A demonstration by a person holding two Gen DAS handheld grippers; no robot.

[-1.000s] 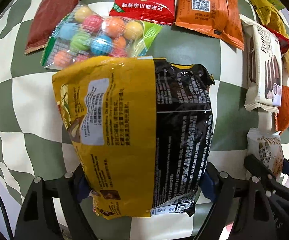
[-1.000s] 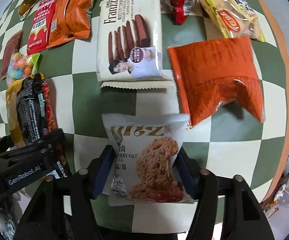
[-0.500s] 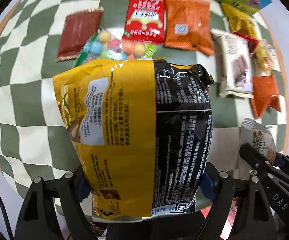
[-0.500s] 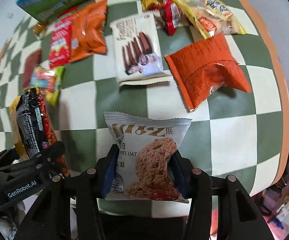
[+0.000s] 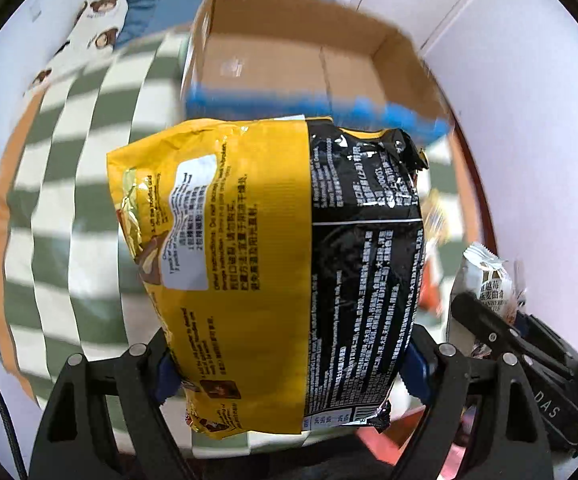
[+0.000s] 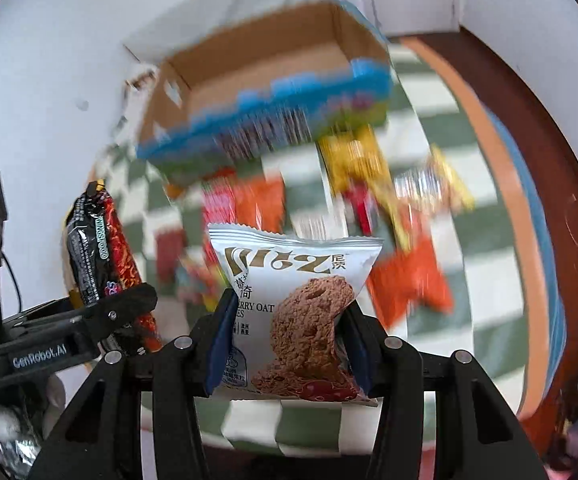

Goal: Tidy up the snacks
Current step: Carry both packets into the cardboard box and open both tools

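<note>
Nearest in the left view: left gripper [image 5: 289,364] clamping the lower part of the yellow bag [image 5: 265,264], lifted off the cloth [image 5: 69,184], fingers [image 5: 165,372] pressing on both sides. Just beside it, at the right edge, right gripper [image 5: 485,320] showing side-on with the cookie pack [image 5: 485,280] in it.

Nearest in the right view: right gripper [image 6: 285,344] pinching the cookie pack [image 6: 293,308] narrowly, pads [image 6: 221,344] denting the wrapper. To the left, left gripper [image 6: 89,328] holding the yellow bag [image 6: 97,252], seen edge-on here as black and red.

Further out in the right view — many snacks [image 6: 405,280] lying on the checkered cloth [image 6: 501,240], much blurred: orange, red and yellow packets. Not possible to count or read them.

Farthest: box [image 5: 301,56] standing open at the far end of the table, inside looking bare cardboard as far as visible. Same box [image 6: 269,92] in the right view, blue printed front wall blurred.

Judging progress — being early. Two packs in the air, apparently heading toward the box, nothing seen inside it yet, most snacks waiting on the cloth.

Differing between views: right one showing the loose snacks and the wooden table edge [image 6: 545,184]; left one hiding almost all of them behind the yellow bag, but showing the box floor more fully and a bear-print fabric [image 5: 97,20] at far left.
</note>
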